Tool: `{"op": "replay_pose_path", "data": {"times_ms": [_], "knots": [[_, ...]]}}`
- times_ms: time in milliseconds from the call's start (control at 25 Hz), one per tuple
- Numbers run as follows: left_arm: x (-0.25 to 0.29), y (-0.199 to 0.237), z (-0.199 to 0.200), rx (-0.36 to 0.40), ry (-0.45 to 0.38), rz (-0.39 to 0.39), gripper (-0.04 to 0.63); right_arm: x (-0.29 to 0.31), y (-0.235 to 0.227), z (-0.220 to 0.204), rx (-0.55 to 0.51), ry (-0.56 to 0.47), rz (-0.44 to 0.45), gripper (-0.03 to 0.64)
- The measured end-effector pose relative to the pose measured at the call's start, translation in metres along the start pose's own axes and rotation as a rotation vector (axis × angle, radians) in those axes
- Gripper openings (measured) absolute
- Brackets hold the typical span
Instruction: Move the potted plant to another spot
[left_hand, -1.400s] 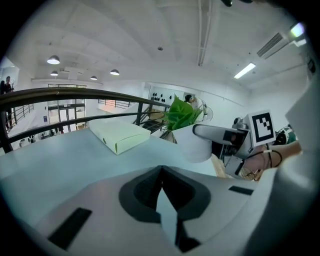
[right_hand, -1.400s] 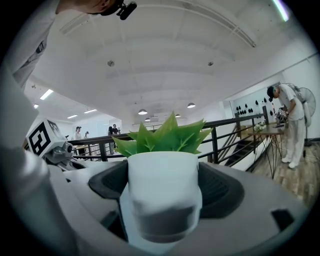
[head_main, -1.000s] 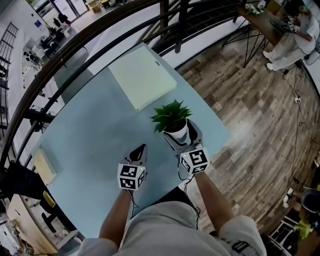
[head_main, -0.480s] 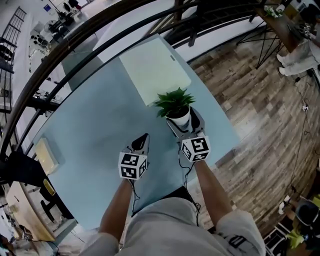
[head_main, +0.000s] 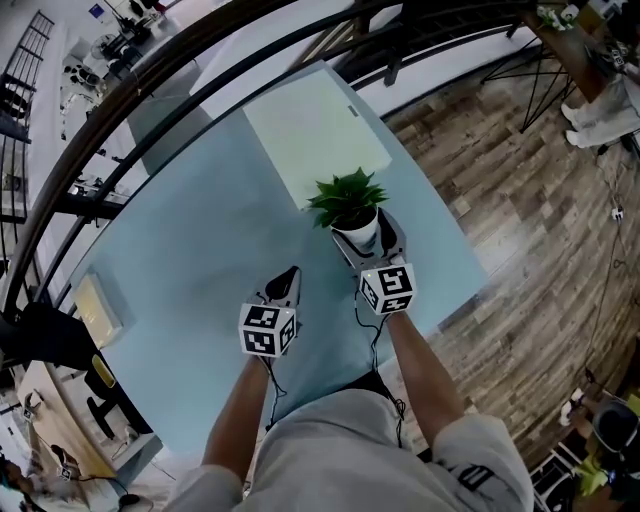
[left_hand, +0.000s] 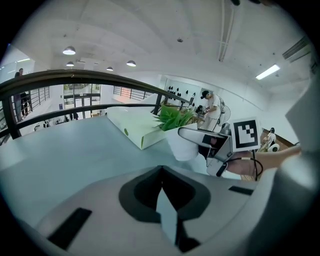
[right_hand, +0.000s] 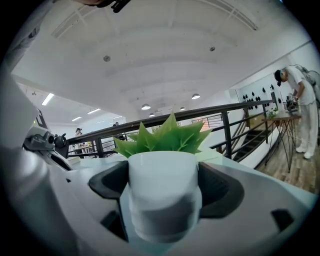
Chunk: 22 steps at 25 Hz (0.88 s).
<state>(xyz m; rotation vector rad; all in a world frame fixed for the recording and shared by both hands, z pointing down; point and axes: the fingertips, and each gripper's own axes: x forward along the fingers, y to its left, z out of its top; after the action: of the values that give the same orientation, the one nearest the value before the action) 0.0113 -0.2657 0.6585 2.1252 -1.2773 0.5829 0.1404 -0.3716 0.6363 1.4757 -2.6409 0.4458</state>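
The right gripper (head_main: 364, 238) squeezes the potted plant (head_main: 349, 201) near the counter's (head_main: 200, 260) right edge, the left gripper (head_main: 286, 280) is closed on nothing, so lift slowly and keep the plant straight up.

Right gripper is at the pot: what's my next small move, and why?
Probably lift the pot straight up a little: the right gripper grips it on both sides, and it seems to rest on the table.
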Motion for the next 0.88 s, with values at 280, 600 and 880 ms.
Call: {"op": "replay_pose_path", "data": {"times_ms": [280, 600, 880], "knots": [[0.005, -0.003, -0.005, -0.002, 0.011, -0.009, 0.011, -0.003, 0.000, -0.009, -0.010, 0.002, -0.006, 0.440], [0.007, -0.007, -0.009, 0.002, 0.019, -0.017, 0.011, -0.011, 0.003, -0.012, -0.030, -0.005, 0.001, 0.440], [0.002, -0.010, -0.015, -0.004, 0.018, -0.014, 0.011, -0.023, 0.008, -0.015, -0.039, 0.015, 0.008, 0.439]]}}
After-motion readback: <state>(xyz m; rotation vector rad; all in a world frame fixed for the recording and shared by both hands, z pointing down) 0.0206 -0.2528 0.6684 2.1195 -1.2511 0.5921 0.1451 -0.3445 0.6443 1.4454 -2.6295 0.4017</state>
